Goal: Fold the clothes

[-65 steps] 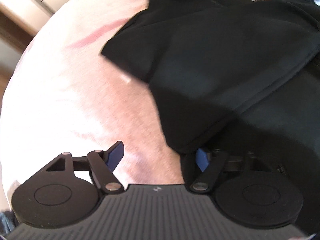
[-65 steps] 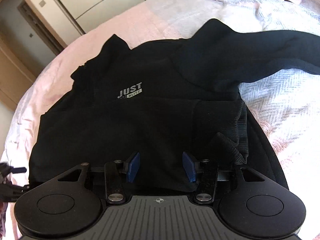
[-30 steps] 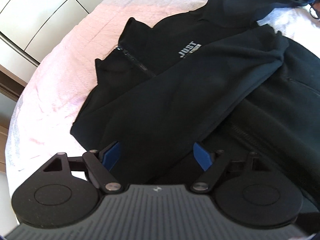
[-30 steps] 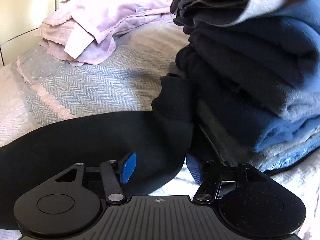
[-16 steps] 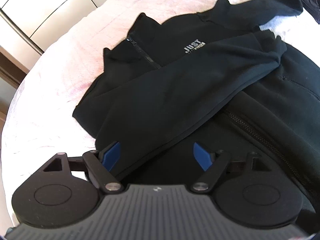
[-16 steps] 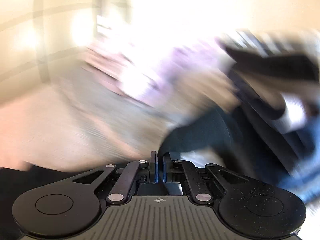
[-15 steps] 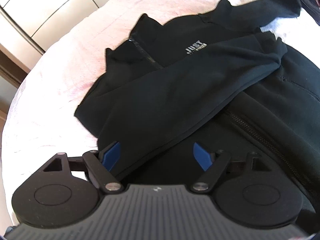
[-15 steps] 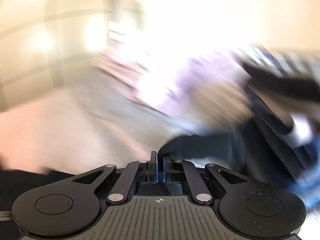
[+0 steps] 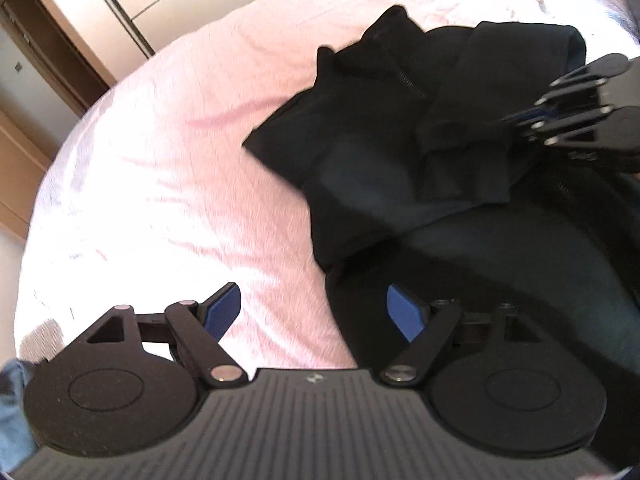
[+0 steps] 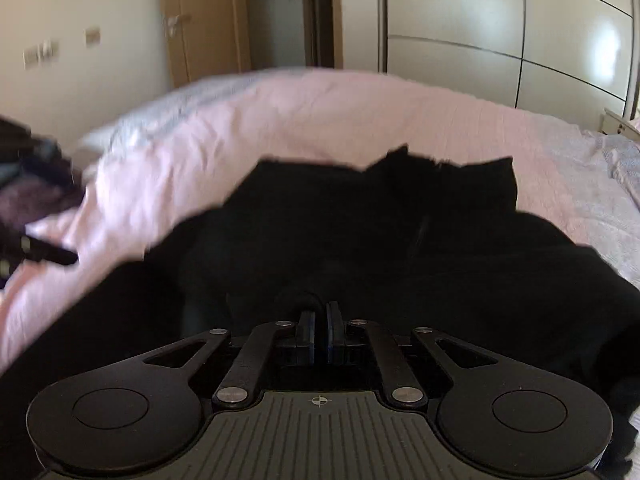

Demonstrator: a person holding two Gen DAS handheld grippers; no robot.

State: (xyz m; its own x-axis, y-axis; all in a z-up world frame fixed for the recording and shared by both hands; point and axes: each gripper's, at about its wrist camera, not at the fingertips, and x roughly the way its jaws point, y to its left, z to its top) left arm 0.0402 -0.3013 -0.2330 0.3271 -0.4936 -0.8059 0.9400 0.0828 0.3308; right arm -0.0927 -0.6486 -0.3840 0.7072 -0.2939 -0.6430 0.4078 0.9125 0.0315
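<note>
black fleece, a zip-up jacket (image 9: 400, 168), lies spread on the pink bedspread (image 9: 168, 168) ahead and to the right of the left tongs (image 9: 314, 312). those tongs stand wide apart with nothing between them; the left blue pad (image 9: 222, 310) hangs over bare bedspread, and the right blue pad (image 9: 404, 312) hangs over the near edge of the jacket, which runs off to the right under that side of the tool. whether either pad touches the cloth cannot be told.

further ahead of the left tongs the collar stands up with its zipper (image 9: 408, 80) showing, and a sleeve (image 9: 472, 120) is folded across the chest of the garment. at the far right of that view the right tongs (image 9: 532, 118) reach in sideways, blurred, at the sleeve.

from the right wrist view, the right tongs (image 10: 319, 322) are pressed together on a bunched fold of the sleeve (image 10: 302, 298), which bulges up just past the tips. beyond them the jacket (image 10: 400, 232) spreads dark across the bed, its collar points rising at the far edge, with the bedspread (image 10: 320, 120) all around. to the far left of the right tongs a blurred dark shape, seemingly the other tool, sits over the bed edge. behind the bed stand a wooden door (image 10: 208, 20) and pale wardrobe panels (image 10: 500, 28).
</note>
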